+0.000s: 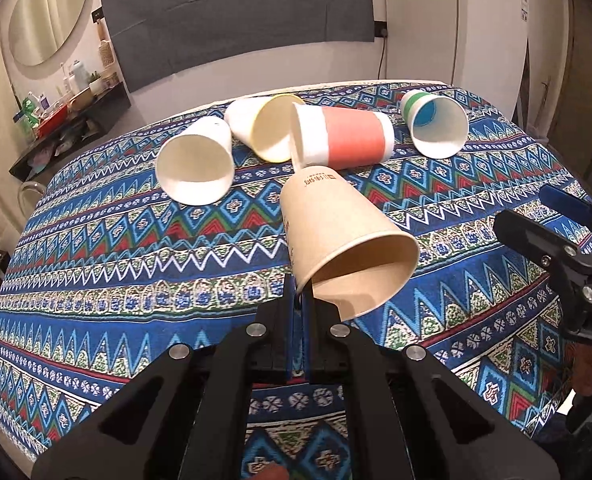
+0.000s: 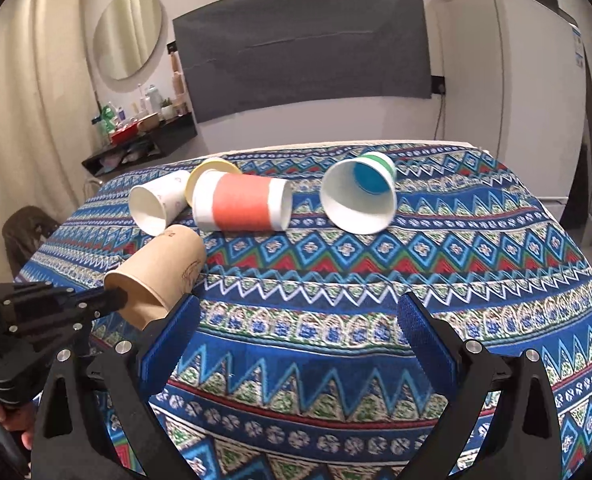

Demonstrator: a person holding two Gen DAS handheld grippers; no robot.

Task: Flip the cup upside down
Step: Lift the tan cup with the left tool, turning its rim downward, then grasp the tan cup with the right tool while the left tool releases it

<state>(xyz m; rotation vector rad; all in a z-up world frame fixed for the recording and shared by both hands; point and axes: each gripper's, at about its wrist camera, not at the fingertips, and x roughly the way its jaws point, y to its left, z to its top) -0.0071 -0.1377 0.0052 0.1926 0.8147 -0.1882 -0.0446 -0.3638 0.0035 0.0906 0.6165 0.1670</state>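
My left gripper [image 1: 299,300] is shut on the rim of a tan paper cup [image 1: 336,232], which is tilted with its mouth toward the camera and its base pointing away. The same cup [image 2: 164,272] shows at the left of the right wrist view, pinched by the left gripper [image 2: 116,300]. My right gripper [image 2: 296,344] is open and empty above the patterned cloth, to the right of the cup. It also shows at the right edge of the left wrist view [image 1: 544,224].
Several other cups lie on their sides at the back of the blue patterned tablecloth [image 1: 136,280]: a white cup [image 1: 196,164], a yellow-rimmed cup [image 1: 264,128], a red-banded cup [image 1: 348,136] and a green-striped cup with a blue inside [image 1: 436,124]. A cluttered shelf [image 2: 144,136] stands behind on the left.
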